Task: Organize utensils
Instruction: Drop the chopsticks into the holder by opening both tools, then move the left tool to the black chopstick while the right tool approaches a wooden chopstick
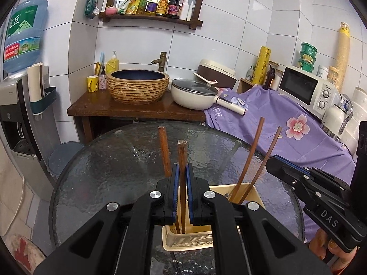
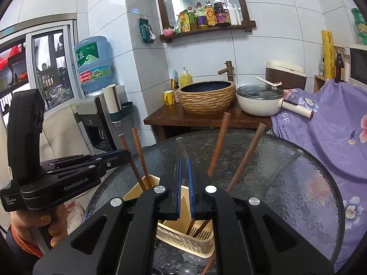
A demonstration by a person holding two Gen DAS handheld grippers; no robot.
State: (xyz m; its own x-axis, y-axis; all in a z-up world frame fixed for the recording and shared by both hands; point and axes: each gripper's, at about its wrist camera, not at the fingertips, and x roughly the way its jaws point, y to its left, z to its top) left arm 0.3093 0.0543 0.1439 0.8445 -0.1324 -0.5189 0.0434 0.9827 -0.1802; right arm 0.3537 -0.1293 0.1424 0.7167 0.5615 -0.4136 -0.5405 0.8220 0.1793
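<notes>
A cream plastic utensil basket (image 1: 247, 194) stands on the round glass table (image 1: 110, 169). My left gripper (image 1: 182, 171) is shut on a brown wooden chopstick (image 1: 182, 158) that stands upright with its lower end inside the basket; a second chopstick (image 1: 164, 151) stands just left of it. Two more chopsticks (image 1: 250, 162) lean in the basket's right part. In the right wrist view my right gripper (image 2: 184, 171) hovers over the basket (image 2: 183, 240), its pads a narrow gap apart with nothing between them. Two chopsticks (image 2: 218, 146) lean right of it, two (image 2: 137, 158) to its left.
A wooden counter (image 1: 137, 112) behind the table holds a woven basin (image 1: 137, 87), a white lidded pan (image 1: 195, 94) and a yellow cup (image 1: 92, 83). A purple floral cloth (image 1: 286, 133) covers the surface at right, with a microwave (image 1: 305, 89). A water dispenser (image 1: 20, 105) stands left.
</notes>
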